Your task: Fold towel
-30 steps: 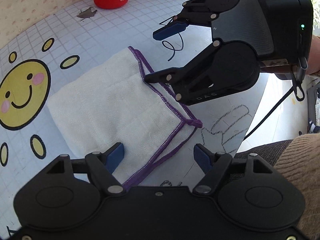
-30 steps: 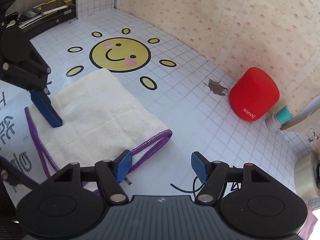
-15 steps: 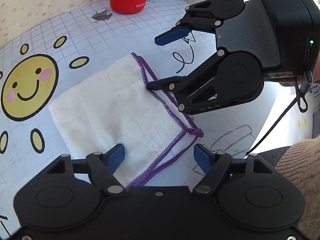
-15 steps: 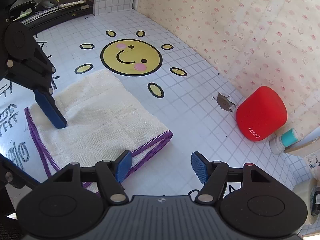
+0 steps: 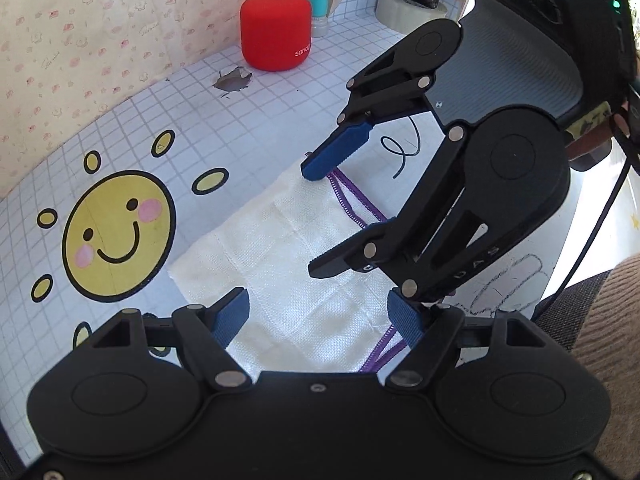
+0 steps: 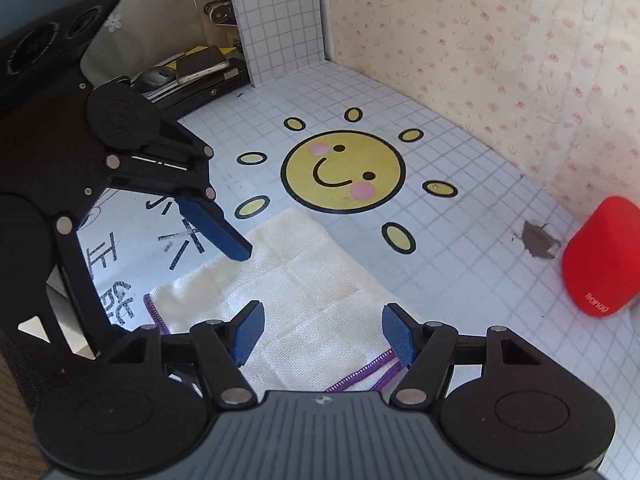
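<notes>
A folded white towel point(image 5: 280, 248) with a purple stitched edge lies flat on the gridded table mat point(image 5: 280, 92), beside the sun sticker. My left gripper point(image 5: 318, 316) hovers open over the towel's near part, with nothing pressed between its blue pads. My right gripper point(image 5: 312, 220) reaches in from the right, also open, one blue pad point(image 5: 336, 152) over the towel's far corner. In the right wrist view the towel point(image 6: 304, 292) lies under my open right gripper point(image 6: 323, 332). There the left gripper's blue pad point(image 6: 216, 228) hangs over its left edge.
A red speaker point(image 5: 276, 36) stands by the papered wall with a teal-capped bottle point(image 5: 318, 12) and a tape roll point(image 5: 412, 4) near it. A smiling sun sticker point(image 5: 116, 236) and a torn patch point(image 5: 234, 80) mark the mat. A beige sleeve point(image 5: 612, 320) shows at the right.
Both views have tipped upward, showing more wall and the speaker. The right gripper has shifted over the towel, so the cloth now lies under its jaws. Both jaws keep the same width.
</notes>
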Demonstrator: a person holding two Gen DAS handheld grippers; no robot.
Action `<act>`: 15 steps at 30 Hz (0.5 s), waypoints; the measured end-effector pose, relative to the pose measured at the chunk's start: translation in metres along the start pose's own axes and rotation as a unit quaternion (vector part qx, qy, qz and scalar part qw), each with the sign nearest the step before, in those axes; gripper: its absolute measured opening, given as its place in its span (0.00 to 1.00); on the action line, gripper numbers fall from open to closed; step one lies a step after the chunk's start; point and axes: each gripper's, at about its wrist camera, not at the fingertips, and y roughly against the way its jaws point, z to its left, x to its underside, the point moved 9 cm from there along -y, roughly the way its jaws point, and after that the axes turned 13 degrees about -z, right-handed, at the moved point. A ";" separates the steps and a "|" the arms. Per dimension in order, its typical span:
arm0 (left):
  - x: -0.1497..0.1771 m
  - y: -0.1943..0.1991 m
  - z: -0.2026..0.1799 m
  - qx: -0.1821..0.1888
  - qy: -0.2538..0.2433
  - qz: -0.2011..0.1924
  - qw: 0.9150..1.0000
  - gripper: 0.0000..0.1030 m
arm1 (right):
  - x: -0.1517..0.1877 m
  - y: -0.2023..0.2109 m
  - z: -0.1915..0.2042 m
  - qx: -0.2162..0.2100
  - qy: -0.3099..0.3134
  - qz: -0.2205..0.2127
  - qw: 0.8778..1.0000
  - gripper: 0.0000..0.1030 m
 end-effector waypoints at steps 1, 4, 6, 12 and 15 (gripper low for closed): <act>-0.001 0.001 0.001 -0.001 0.000 -0.003 1.000 0.75 | 0.002 -0.002 -0.001 -0.007 -0.005 0.004 1.000 0.63; -0.001 0.000 0.007 -0.004 0.012 -0.006 1.000 0.75 | 0.009 -0.010 -0.009 -0.001 0.007 0.021 1.000 0.63; -0.003 -0.003 0.013 -0.005 0.026 -0.009 1.000 0.75 | 0.011 -0.013 -0.013 -0.006 0.022 0.021 1.000 0.63; -0.007 -0.010 0.017 -0.011 0.030 -0.008 0.999 0.75 | 0.002 -0.016 -0.030 0.025 0.047 0.021 0.998 0.63; -0.009 -0.008 0.011 -0.004 0.023 -0.016 1.000 0.75 | -0.003 0.002 -0.035 0.041 0.025 0.007 0.999 0.63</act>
